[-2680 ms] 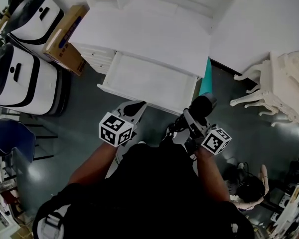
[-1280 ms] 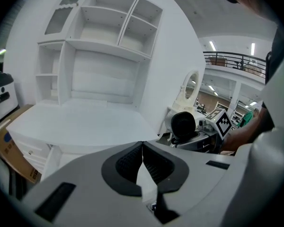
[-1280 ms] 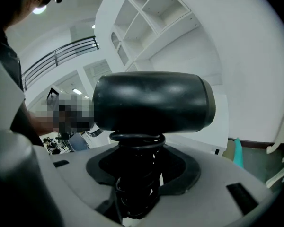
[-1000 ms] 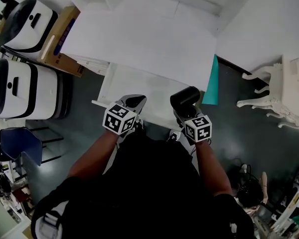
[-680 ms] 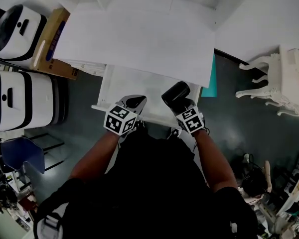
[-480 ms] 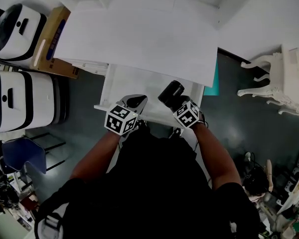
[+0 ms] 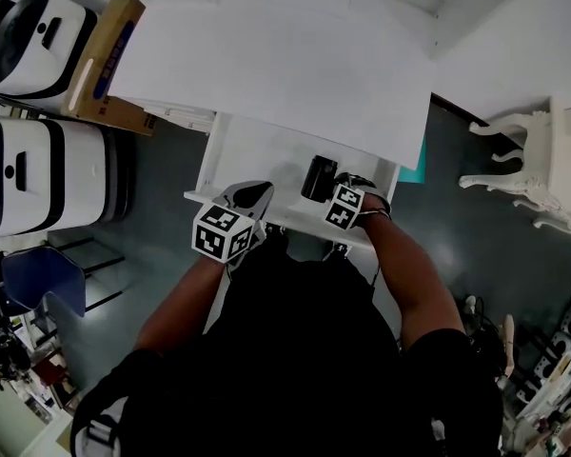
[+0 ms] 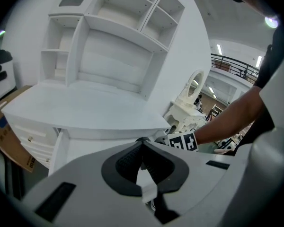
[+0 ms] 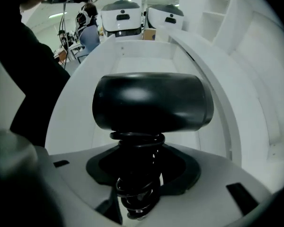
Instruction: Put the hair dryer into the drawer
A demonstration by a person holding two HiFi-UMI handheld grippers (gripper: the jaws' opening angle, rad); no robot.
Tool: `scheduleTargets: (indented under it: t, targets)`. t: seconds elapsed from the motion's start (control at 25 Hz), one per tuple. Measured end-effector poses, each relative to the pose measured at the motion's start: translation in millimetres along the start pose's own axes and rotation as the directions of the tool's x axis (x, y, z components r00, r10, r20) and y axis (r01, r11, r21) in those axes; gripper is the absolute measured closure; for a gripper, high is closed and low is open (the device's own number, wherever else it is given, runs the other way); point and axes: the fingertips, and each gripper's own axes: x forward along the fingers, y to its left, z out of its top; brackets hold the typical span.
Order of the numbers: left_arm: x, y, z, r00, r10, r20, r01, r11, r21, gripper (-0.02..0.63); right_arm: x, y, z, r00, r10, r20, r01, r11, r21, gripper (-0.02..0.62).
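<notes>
The main risk lies closest in: the right tool (image 9: pixel 138 171) has the hair dryer (image 9: pixel 151 100) by its handle, and the black cord (image 9: pixel 135 141) is coiled around that same handle, right where the jaws bite. If the jaws release while the coils are pinched or snagged on a pad, the dryer could drag back out with the tool, or tip over instead of lying flat. A loop of cord could also slip loose and hang over the drawer's front edge, which would jam it when pushed shut. Farther in, the dryer's bulky head sits close to the front edge of the surface (image 7: pixel 285 55) above. Lifting or swinging it there could knock it against that overhang.

The right tool is clenched on the handle and cord, with the head standing out beyond the jaws. In the head view the dryer is over the open drawer (image 7: pixel 257 160), toward its right front corner. I cannot tell whether it already touches the drawer floor.

The left tool (image 8: pixel 142 148) has its pads pressed together with nothing between them. It hangs over the drawer's front edge, left of the middle, touching nothing that I can see.
</notes>
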Motion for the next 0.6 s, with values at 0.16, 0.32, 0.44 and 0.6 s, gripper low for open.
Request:
scheduleTargets:
  t: [0.16, 0.32, 0.44, 0.6]
  targets:
    - [-9, 3, -7, 1.000, 0.029, 0.006, -0.029, 0.999, -0.029, 0.595, 17, -4, -5, 0.998, -0.005, -0.059, -0.001, 0.995, -0.100, 0.380]
    - [-17, 2, -13, 0.999, 0.052, 0.011, -0.051, 0.997, -0.052, 0.595, 28, -9, -6, 0.996, -0.020, -0.092, 0.001, 0.980, -0.197, 0.380]
    - [-23, 4, -18, 0.997, 0.070, 0.013, -0.069, 0.995, -0.071, 0.595, 36, -11, -5, 0.994, -0.023, -0.108, -0.004, 0.970, -0.244, 0.380]
    - [-28, 7, -23, 0.996, 0.094, 0.014, -0.092, 0.992, -0.092, 0.595, 44, -13, -6, 0.992, -0.022, -0.123, -0.011, 0.965, -0.261, 0.380]
